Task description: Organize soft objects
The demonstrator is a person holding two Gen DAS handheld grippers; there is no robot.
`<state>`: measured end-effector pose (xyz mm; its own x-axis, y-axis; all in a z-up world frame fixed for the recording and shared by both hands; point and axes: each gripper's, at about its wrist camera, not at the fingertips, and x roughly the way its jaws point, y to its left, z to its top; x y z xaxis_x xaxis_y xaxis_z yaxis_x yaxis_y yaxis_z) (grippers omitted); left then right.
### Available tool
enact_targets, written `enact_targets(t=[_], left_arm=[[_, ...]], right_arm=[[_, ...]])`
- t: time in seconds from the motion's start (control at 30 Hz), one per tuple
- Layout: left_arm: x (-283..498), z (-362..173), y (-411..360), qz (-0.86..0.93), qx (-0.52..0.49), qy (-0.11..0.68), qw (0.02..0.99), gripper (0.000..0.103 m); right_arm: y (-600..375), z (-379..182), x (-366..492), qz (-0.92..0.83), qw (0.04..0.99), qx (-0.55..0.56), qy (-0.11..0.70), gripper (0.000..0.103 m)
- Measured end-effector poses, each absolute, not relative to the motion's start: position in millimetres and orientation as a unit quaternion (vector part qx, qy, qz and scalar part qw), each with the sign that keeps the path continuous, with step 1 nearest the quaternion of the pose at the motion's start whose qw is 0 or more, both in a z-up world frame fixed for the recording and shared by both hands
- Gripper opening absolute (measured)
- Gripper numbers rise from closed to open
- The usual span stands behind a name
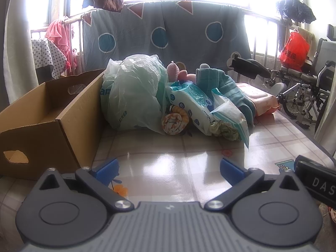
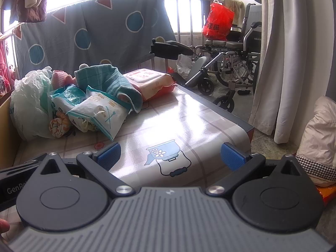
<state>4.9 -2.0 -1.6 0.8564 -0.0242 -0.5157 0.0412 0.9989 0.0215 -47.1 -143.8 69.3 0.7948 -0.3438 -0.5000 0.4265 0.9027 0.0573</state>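
I have both tools hanging back over the near edge of the table (image 1: 283, 130), and nothing is picked up yet, so I judge the step in hand to be choosing a first soft thing and reaching for it. The left gripper (image 1: 169, 169) has its jaws wide apart and empty, and the right gripper (image 2: 170, 155) is the same, spread with only the tablecloth between the blue pads. The pile of soft things sits at the far side, well ahead of both sets of jaws: a big pale plastic bag (image 1: 130, 92) against the open cardboard box (image 1: 48, 113), a rolled orange cloth (image 1: 175, 120) at the front of the heap, a blue-and-white packet (image 1: 189, 98) on top of it, a second packet (image 2: 100, 113) leaning forward, a teal towel (image 2: 105, 77) draped over the back, and a pink wipes pack (image 2: 150, 79) to the right. To do this well I would take the loose front pieces first, since pulling from under could topple the stack. The rolled cloth lies almost straight ahead of the left jaws and close to the box, so I would go in low with that one, close across the roll's width, and lift clear before swinging left. The towel suits the right side, pinched at a fold.
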Motion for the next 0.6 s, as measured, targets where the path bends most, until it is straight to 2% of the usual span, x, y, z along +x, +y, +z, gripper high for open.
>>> enact_targets(t=[0.6], left_arm=[[6.6, -2.6, -1.4, -0.017, 0.015, 0.268, 0.963, 0.103]], right_arm=[[-143.9, 68.9, -47.3, -0.204, 0.944, 0.084, 0.246, 0.102]])
